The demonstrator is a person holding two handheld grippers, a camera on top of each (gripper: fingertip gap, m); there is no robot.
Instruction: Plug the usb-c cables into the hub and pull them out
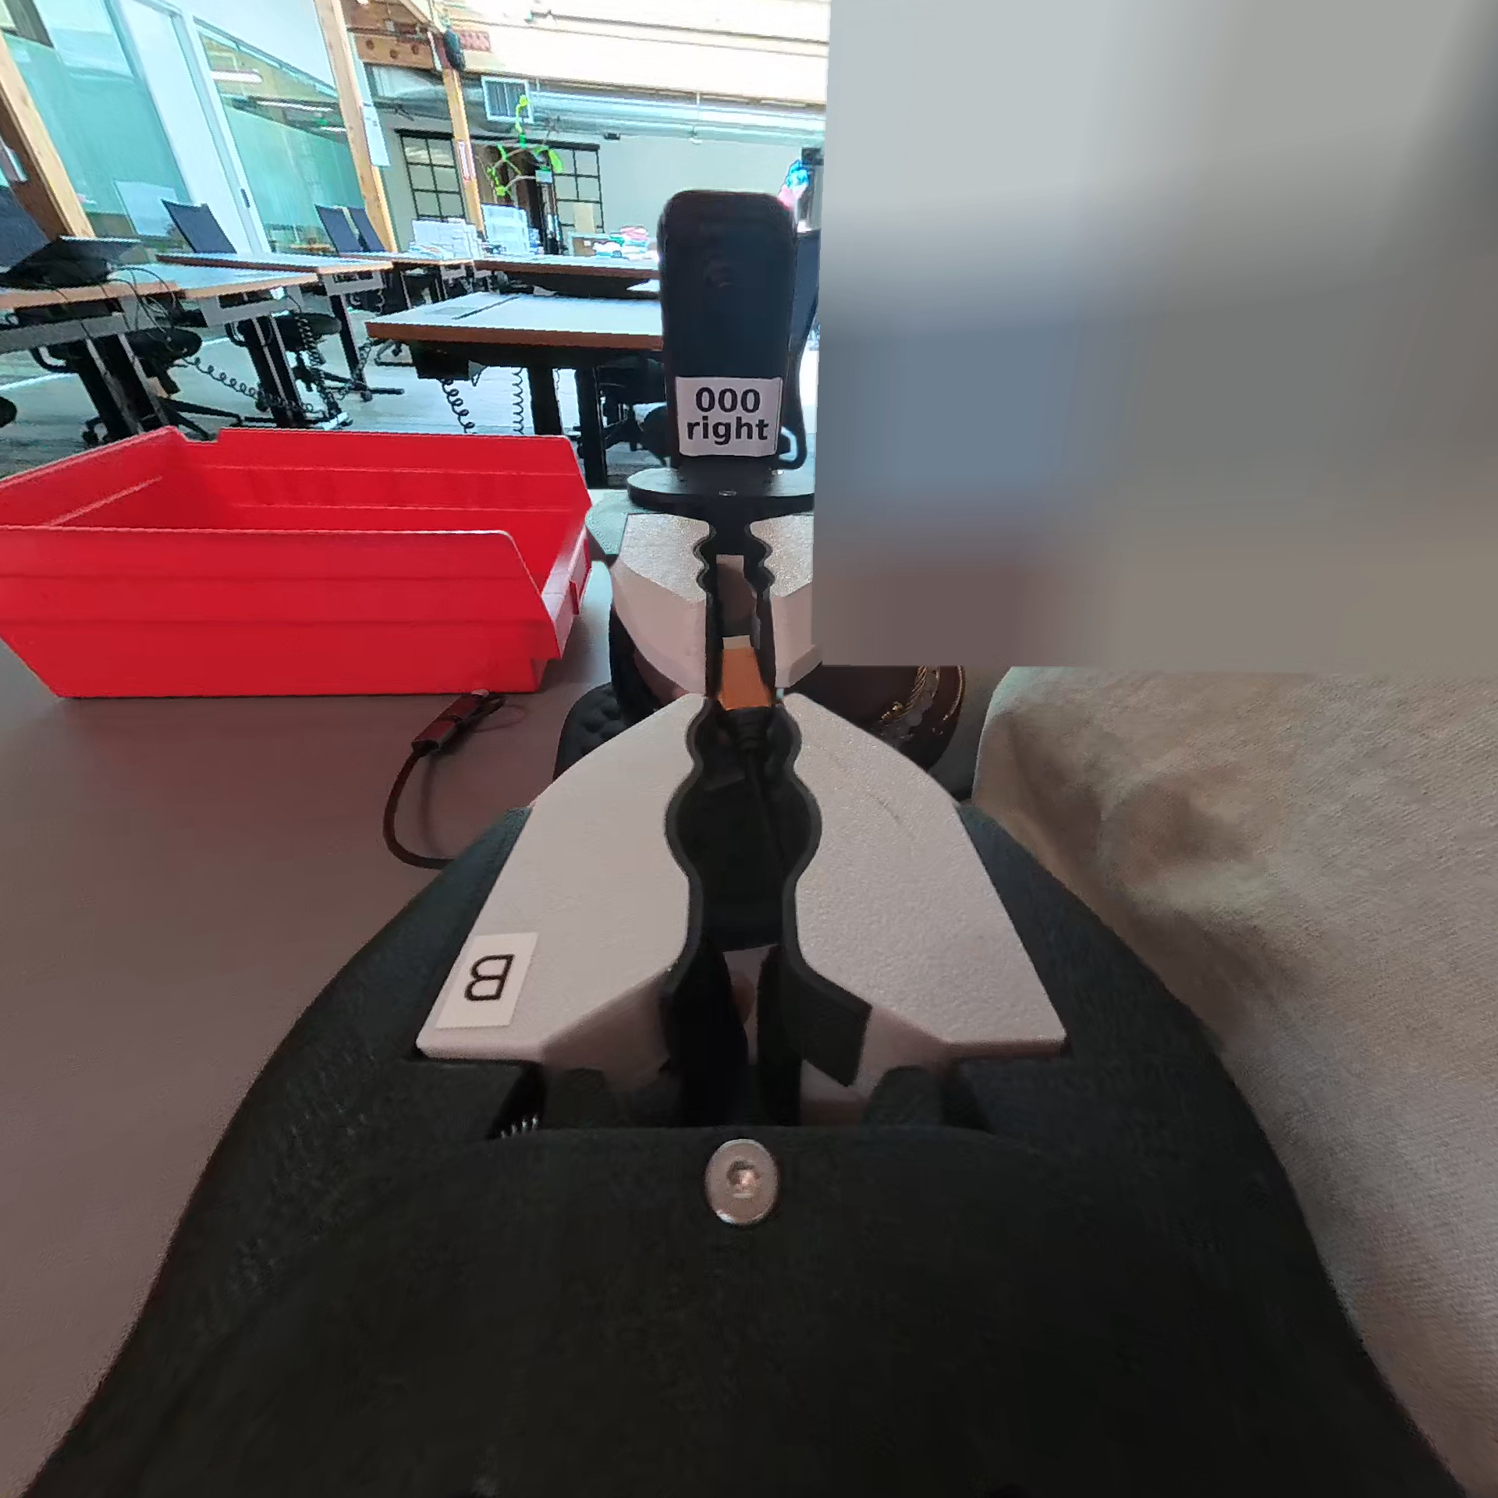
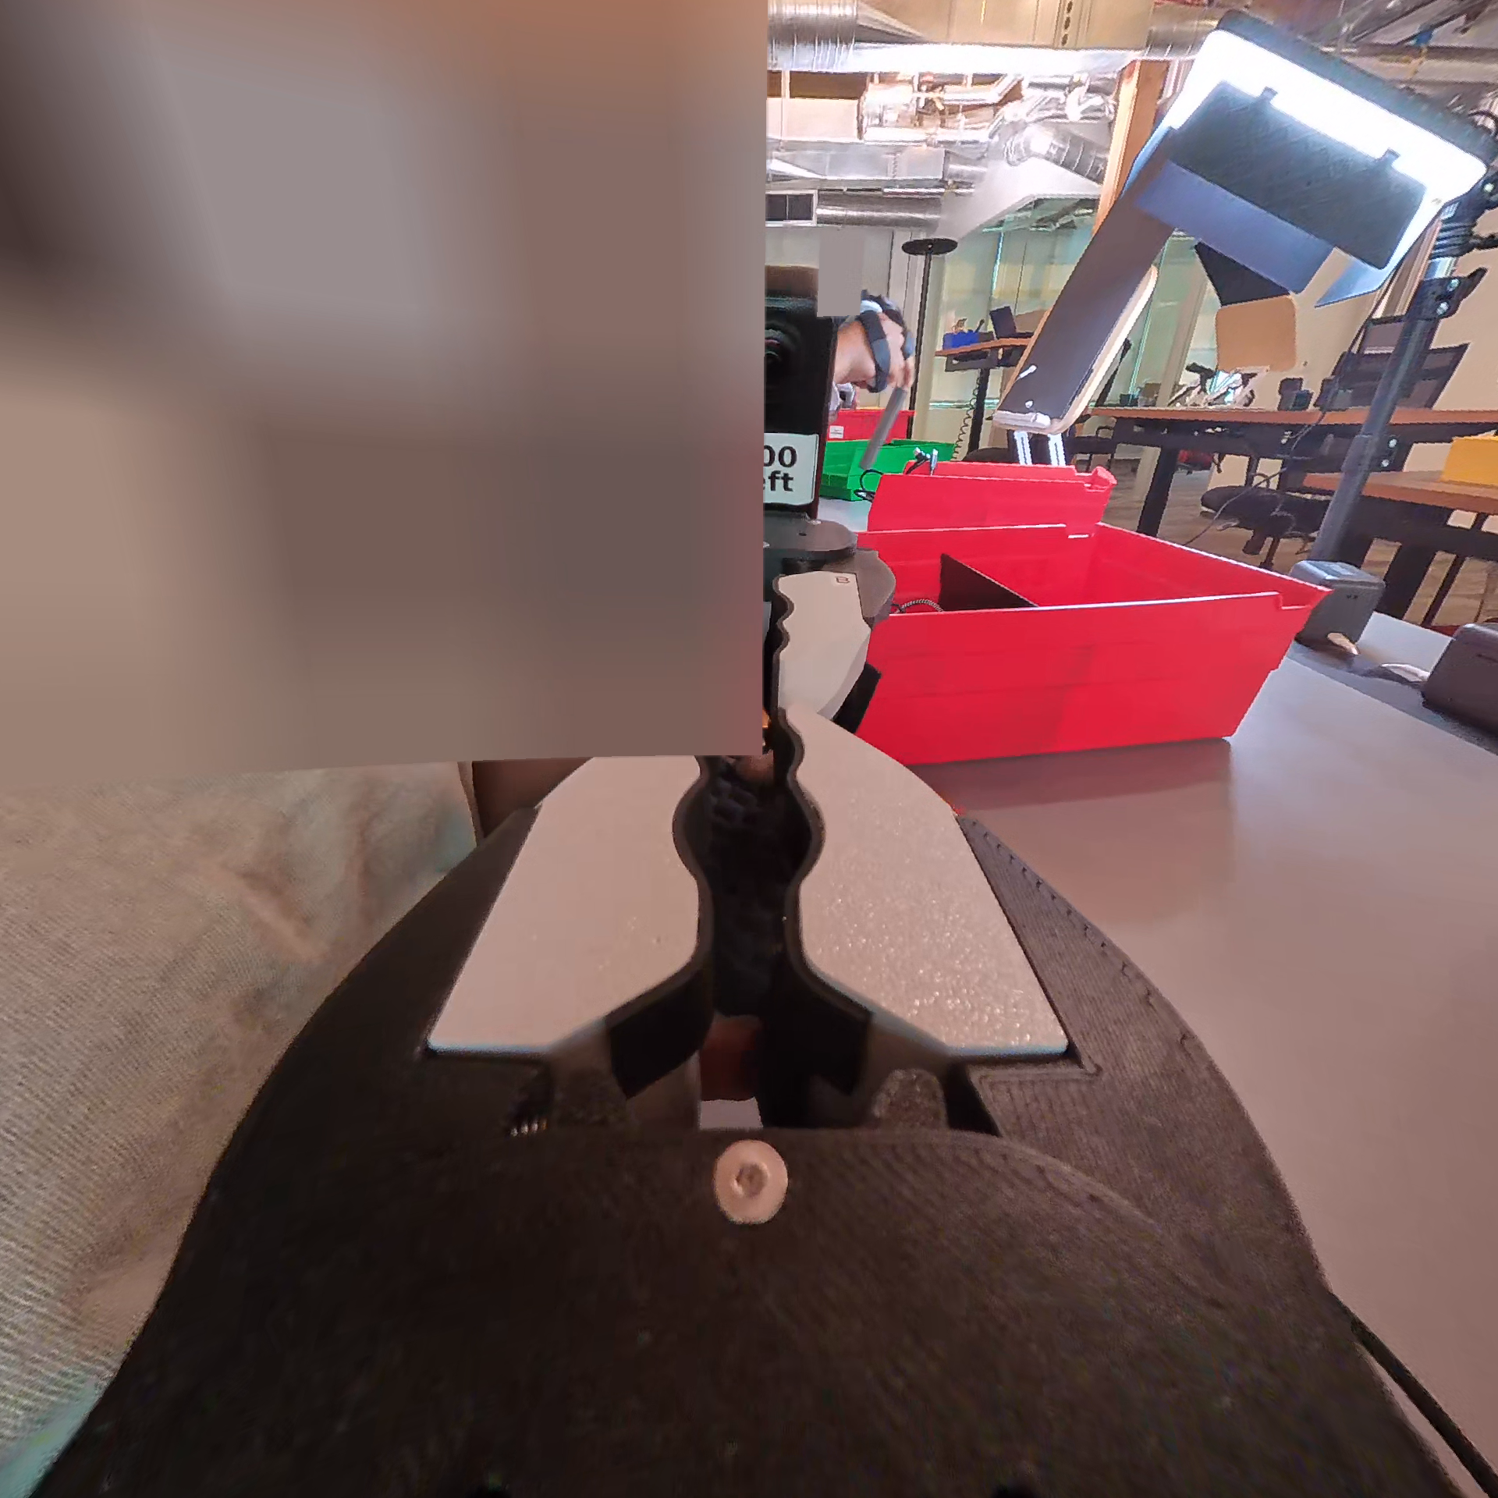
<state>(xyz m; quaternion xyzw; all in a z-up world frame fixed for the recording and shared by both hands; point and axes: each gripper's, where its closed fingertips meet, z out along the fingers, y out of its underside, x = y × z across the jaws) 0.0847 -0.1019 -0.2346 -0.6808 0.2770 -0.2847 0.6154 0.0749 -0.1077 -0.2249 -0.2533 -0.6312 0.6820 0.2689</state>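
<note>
The fingers (image 1: 600,859) of the left gripper (image 1: 739,713) are closed nearly together in the left wrist view, pinching a thin black cable (image 1: 758,790) that runs up the gap between them. At their tips sits an orange-brown plug (image 1: 744,677), held level above the grey worktop (image 1: 203,851). Directly ahead, tip to tip, the right gripper (image 1: 734,624) faces this one, its white fingers closed on the far end of the same orange-brown piece; whether that far part is the hub cannot be told. A second, reddish cable (image 1: 421,770) with a red connector lies loose on the worktop to the left, just before a red bin (image 1: 284,567). A pale sleeve (image 1: 1216,932) fills the right side.

In the right wrist view, the right gripper's (image 2: 750,778) fingers (image 2: 892,892) are likewise drawn close, gripping something dark and braided in the gap between them; its tip is hidden behind the blurred patch. The left gripper (image 2: 811,648) stands just beyond, pointing back at it. To the right, red bins (image 2: 1094,648) rest on the worktop (image 2: 1216,932), one with a black divider (image 2: 981,588).
</note>
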